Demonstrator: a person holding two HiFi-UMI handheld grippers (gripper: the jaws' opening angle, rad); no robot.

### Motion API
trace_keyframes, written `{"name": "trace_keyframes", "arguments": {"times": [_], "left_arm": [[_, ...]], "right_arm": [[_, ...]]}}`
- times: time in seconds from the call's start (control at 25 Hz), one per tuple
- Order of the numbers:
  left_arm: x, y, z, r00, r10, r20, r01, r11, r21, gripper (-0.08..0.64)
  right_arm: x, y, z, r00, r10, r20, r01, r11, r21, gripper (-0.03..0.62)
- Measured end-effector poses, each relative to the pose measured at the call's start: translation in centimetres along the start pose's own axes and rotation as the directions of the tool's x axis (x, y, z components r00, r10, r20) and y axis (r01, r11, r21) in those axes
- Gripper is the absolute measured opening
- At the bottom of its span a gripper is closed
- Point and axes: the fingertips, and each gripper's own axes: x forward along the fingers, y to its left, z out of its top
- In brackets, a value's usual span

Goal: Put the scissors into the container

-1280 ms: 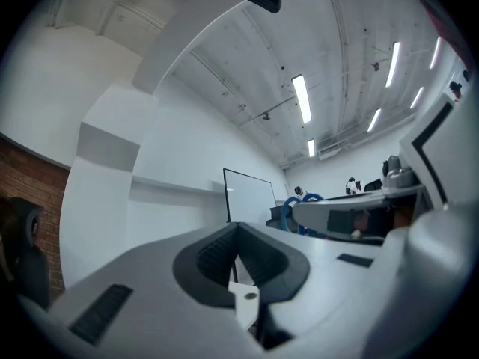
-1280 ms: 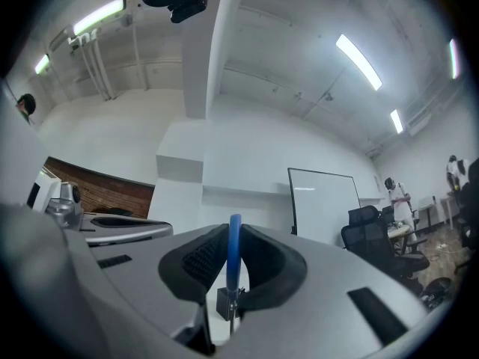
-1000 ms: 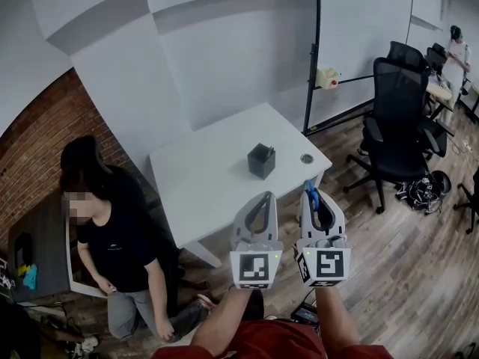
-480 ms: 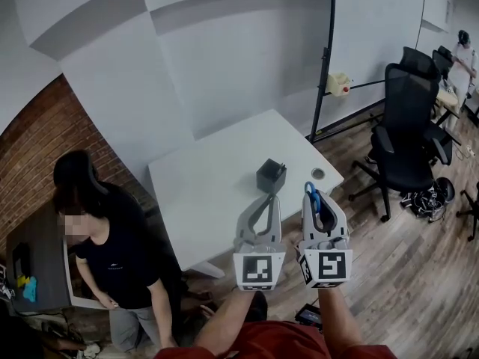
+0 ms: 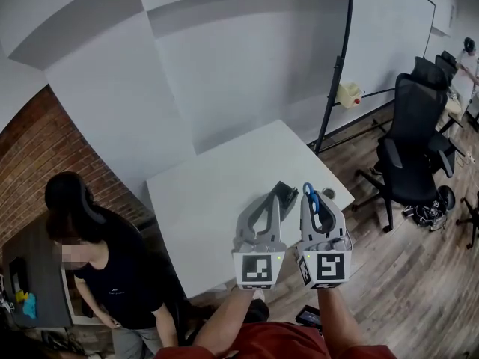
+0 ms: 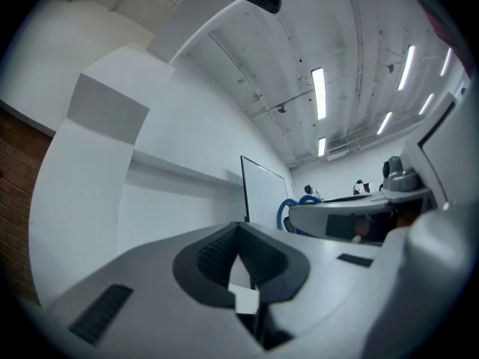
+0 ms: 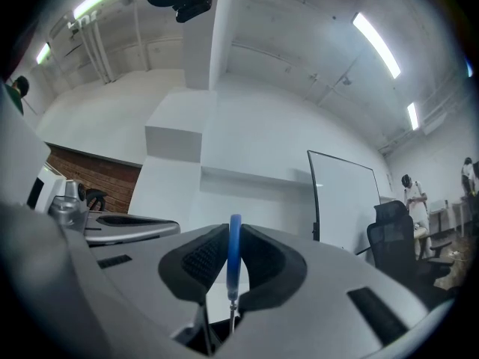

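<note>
The right claw (image 5: 314,200) is closed on the blue handle of the scissors (image 7: 234,254), which stand thin and upright between its pads. The left claw (image 5: 265,200) is closed too, with nothing between its pads. The black container (image 5: 285,191) stands on the white bench (image 5: 202,200). Both claws are held side by side just in front of the container, and the left claw hides part of it. The scissors are near the container, to its right, and not inside it.
</note>
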Motion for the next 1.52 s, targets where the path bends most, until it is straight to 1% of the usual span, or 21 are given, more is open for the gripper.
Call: {"name": "trace_keyframes", "arguments": {"times": [0.28, 0.44, 0.56, 0.64, 0.84, 0.96, 1.12, 1.24, 1.52], "left_arm": [[4.3, 2.8, -0.8, 1.0, -0.026, 0.003, 0.027, 0.999, -0.025, 0.011], [6.2, 3.6, -1.0, 0.999, -0.049, 0.014, 0.049, 0.999, -0.015, 0.011], [7.6, 3.6, -0.8, 0.999, -0.044, 0.008, 0.045, 0.998, -0.039, 0.011], [8.6, 3.5, -0.9, 0.999, -0.052, 0.013, 0.052, 0.999, -0.016, 0.011], [10.6, 3.6, -1.0, 0.999, -0.032, 0.015, 0.032, 0.999, -0.001, 0.011], [11.7, 3.6, -0.6, 1.0, -0.009, 0.013, 0.009, 1.0, -0.026, 0.011], [13.1, 3.1, -0.9, 1.0, -0.008, 0.017, 0.008, 1.0, 0.014, 0.011], [13.7, 2.7, -1.2, 1.0, -0.003, 0.015, 0.003, 1.0, 0.003, 0.011], [14.3, 3.0, -2.0, 1.0, 0.015, 0.003, -0.015, 1.0, 0.012, 0.011]], "right_arm": [[4.9, -0.3, -0.4, 1.0, -0.028, 0.003, 0.028, 0.999, -0.016, 0.058], [6.6, -0.9, -0.7, 0.999, -0.052, 0.004, 0.052, 0.999, -0.009, 0.058], [7.6, -1.8, -0.9, 0.999, -0.053, 0.006, 0.053, 0.998, -0.015, 0.058], [8.4, -2.5, -0.8, 0.999, -0.053, 0.014, 0.053, 0.999, -0.01, 0.058], [10.2, -3.8, -0.5, 0.999, -0.032, 0.036, 0.031, 1.0, 0.001, 0.058], [11.2, -4.7, -0.3, 0.999, -0.017, 0.043, 0.017, 1.0, 0.002, 0.058], [11.8, -5.9, -0.7, 0.999, -0.008, 0.041, 0.008, 1.0, 0.001, 0.058], [12.1, -6.7, -1.1, 0.999, -0.004, 0.036, 0.004, 1.0, 0.005, 0.058], [12.9, -6.9, -1.9, 1.0, 0.023, 0.02, -0.023, 1.0, 0.01, 0.058]]}}
